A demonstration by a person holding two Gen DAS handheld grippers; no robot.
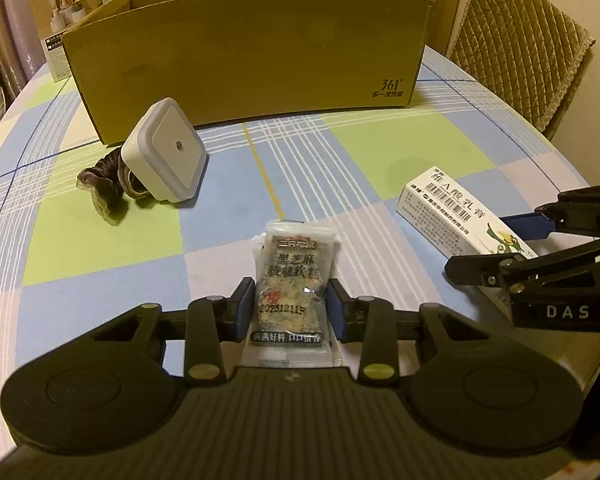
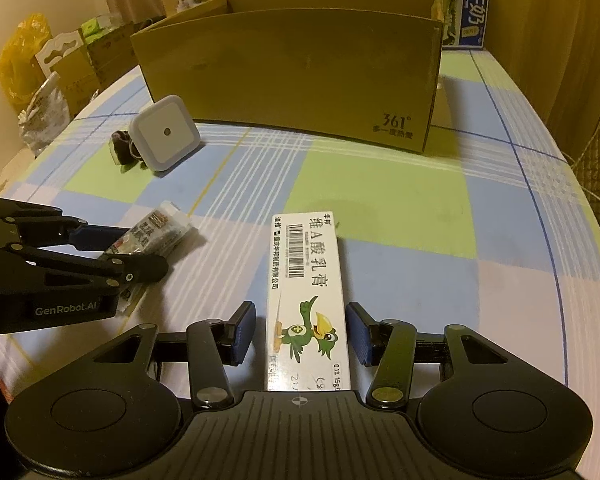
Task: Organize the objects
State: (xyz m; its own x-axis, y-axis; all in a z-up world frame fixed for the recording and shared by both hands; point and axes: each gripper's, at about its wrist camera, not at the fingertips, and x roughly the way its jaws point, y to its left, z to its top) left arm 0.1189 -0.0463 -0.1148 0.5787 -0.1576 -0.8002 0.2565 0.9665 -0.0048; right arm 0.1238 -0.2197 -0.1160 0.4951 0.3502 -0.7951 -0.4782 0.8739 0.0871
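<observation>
Lying far left on the checked blue and green tablecloth [image 1: 112, 236]: a dark crumpled bit of cloth [image 1: 106, 186], touching a white square plastic night light [image 1: 166, 154] leaning on it. Standing behind them, an open brown cardboard box [image 1: 244, 60], likely the place for everything.

Squeezing a clear plastic snack packet with dark filling [image 1: 292, 296] in the middle: the left gripper [image 1: 292, 306], blue pads touching both sides, holding it low over the cloth. Maybe slipping out on the way up, being soft and shiny. Maybe bumping the box's tall front wall if not lifted high enough.

Waiting at the right: the right gripper [image 2: 300, 332], fingers a little apart around a long white cardboard medicine box with a green bird [image 2: 306, 300], not pinching yet, small gaps showing on both sides. Maybe pushing the box crooked if closing unevenly. Both grippers pointing flat and forward toward the box, side by side, close enough to knock each other.
</observation>
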